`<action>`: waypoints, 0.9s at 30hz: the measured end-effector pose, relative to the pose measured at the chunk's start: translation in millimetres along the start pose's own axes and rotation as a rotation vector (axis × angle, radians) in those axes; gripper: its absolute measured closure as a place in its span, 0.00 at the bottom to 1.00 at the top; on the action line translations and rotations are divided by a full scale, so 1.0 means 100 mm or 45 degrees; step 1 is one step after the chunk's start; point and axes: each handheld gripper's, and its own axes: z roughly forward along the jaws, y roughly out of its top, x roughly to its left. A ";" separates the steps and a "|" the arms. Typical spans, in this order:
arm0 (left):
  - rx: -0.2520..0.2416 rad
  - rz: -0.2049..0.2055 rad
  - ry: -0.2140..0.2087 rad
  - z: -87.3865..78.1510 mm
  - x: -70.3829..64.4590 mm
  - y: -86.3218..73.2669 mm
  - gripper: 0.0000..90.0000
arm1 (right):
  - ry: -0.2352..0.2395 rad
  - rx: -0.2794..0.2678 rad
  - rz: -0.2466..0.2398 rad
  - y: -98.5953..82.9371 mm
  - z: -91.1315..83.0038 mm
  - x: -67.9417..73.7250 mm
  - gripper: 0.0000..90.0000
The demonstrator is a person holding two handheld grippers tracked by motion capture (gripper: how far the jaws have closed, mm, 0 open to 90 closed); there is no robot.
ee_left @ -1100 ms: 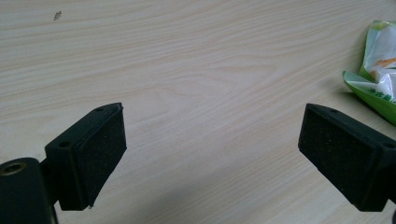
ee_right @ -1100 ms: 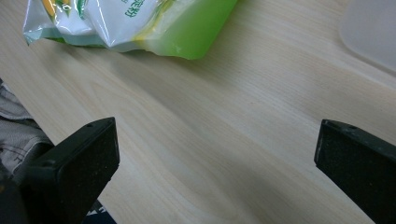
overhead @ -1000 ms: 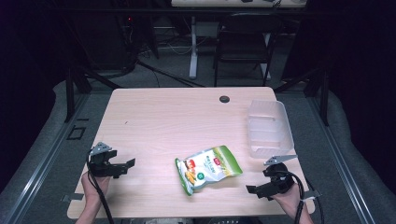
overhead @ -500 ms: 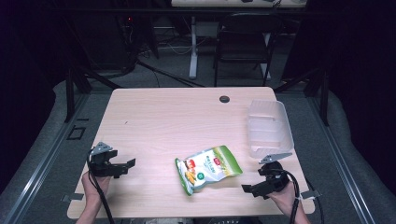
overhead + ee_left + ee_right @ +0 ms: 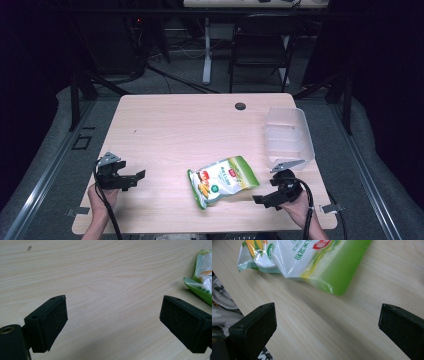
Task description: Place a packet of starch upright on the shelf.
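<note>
bag: starch pouch (image 5: 222, 181) lying flat on the worktop (image 5: 185, 130) near the front edge, between the two tools, closer to the right one
feel: looks like glossy soft film with powder inside, so probably floppy, slick and a bit hefty
where to grab: I'd pinch the flat green sealed end (image 5: 342, 277), not the puffy middle
right tool (image 5: 264, 198): jaws wide apart, empty, just beside the bag
left tool (image 5: 134, 177): also spread, empty, well apart
bin (image 5: 290, 137): clear, back right
</note>
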 end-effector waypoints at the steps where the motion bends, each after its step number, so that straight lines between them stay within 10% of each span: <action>1: 0.001 0.000 0.001 0.00 0.00 0.00 0.08 | 0.014 0.006 -0.001 0.01 0.01 0.00 0.01; 27: -0.006 0.000 0.005 -0.01 -0.01 0.00 0.09 | 0.045 0.057 -0.008 0.28 0.24 0.01 0.01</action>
